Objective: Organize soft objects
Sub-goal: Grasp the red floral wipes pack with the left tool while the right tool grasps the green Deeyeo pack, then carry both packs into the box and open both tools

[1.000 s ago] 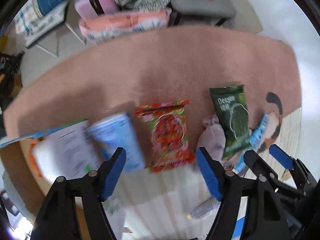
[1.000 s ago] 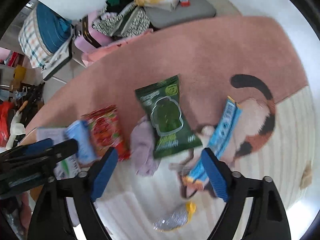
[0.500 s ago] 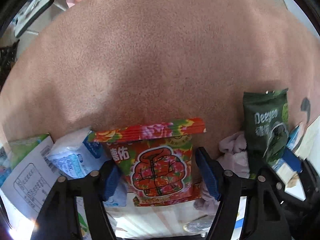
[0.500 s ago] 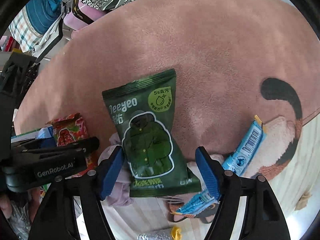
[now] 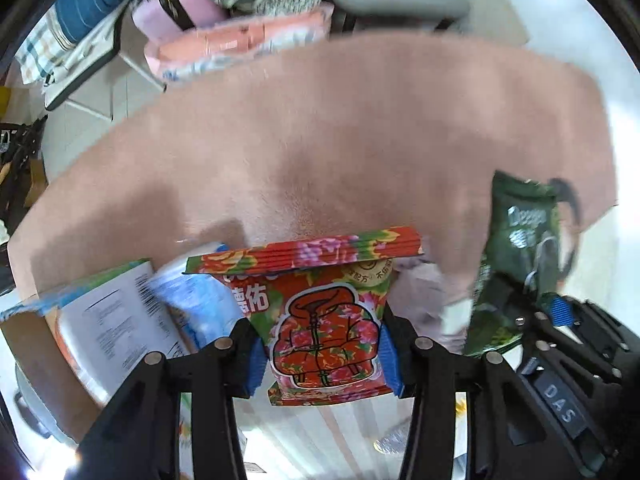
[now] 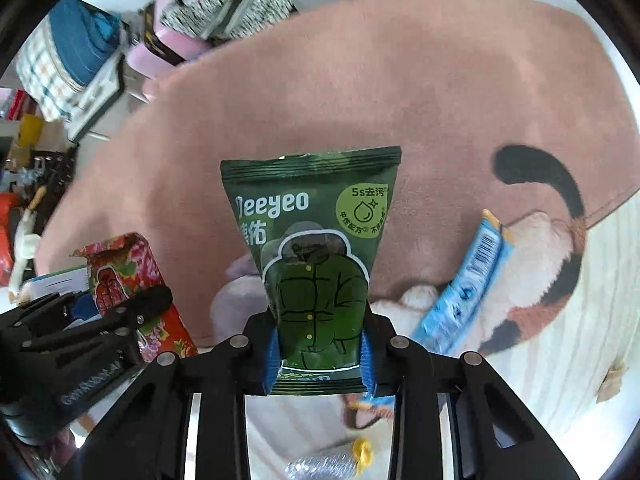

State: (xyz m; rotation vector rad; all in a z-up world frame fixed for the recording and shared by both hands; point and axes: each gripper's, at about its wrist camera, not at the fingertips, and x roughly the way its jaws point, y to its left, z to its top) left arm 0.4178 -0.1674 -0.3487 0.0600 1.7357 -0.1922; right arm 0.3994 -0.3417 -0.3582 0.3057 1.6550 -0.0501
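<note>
Red floral packet (image 5: 324,320) pinched upright between the left gripper (image 5: 322,354) pads, lifted above the pink rug (image 5: 320,140). Green Deeyeo packet (image 6: 316,264) clamped upright in the right gripper (image 6: 320,354), also above the rug. A blue sachet (image 6: 464,284) lies on the rug, right of the green packet.

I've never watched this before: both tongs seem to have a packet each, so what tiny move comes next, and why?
Probably a short lift of both. The left tongs are shut on the red floral packet and the right tongs on the green packet, both low over the pink rug among other items.
</note>
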